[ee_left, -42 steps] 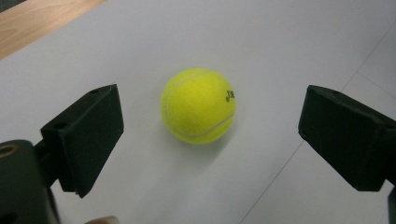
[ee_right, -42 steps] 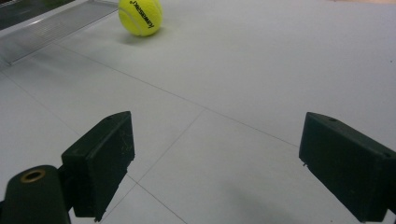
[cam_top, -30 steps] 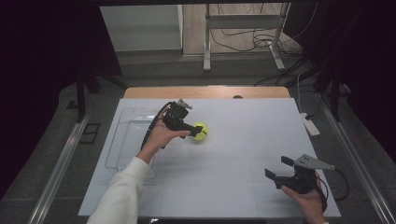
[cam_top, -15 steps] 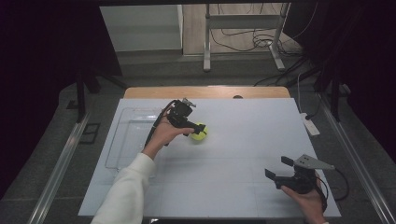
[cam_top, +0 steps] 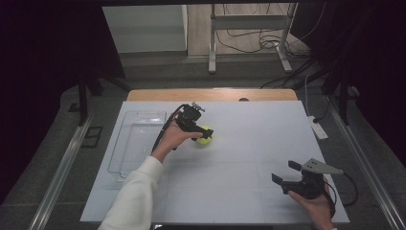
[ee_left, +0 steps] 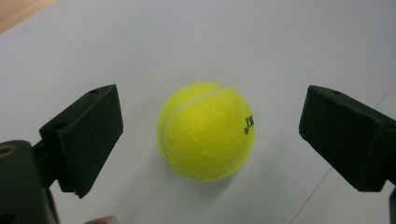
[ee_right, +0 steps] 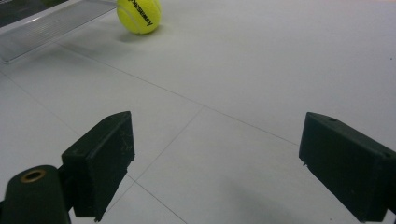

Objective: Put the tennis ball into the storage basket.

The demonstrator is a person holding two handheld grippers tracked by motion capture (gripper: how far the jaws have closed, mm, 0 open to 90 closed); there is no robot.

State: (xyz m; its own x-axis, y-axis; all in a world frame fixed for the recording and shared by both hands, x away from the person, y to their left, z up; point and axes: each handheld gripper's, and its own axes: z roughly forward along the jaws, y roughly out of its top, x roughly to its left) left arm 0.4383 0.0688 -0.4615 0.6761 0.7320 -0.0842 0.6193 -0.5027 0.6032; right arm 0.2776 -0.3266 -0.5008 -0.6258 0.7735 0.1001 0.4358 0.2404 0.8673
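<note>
Yellow-green felt marks the tennis ball (ee_left: 206, 131), which rests on the white desk (cam_top: 249, 143) a little left of the middle, nearer the far edge than the near one. In the left gripper view a pale seam curves over its top and small black lettering sits on its right side. The left tongs (cam_top: 203, 135) hover around it with their jaws spread wide, one black block on each side of the ball and a clear gap between each block and the felt, so nothing is clamped. In the high view the person's left hand (cam_top: 173, 138) grips the tool from the near-left, a white sleeve (cam_top: 136, 191) running back toward the desk's near edge and a dark cable trailing from the tool.

A clear plastic tray (cam_top: 136, 139) lies along the left edge of the desk, near the ball but not touching it; in the right gripper view its rim shows at the top left, just beside the ball (ee_right: 138, 14).

The right tongs (cam_top: 286, 173) are held low at the near-right corner of the desk, well apart from the ball, jaws wide apart with only bare white surface and thin grid lines between them. The right hand (cam_top: 313, 201) holds them from the near edge.
</note>
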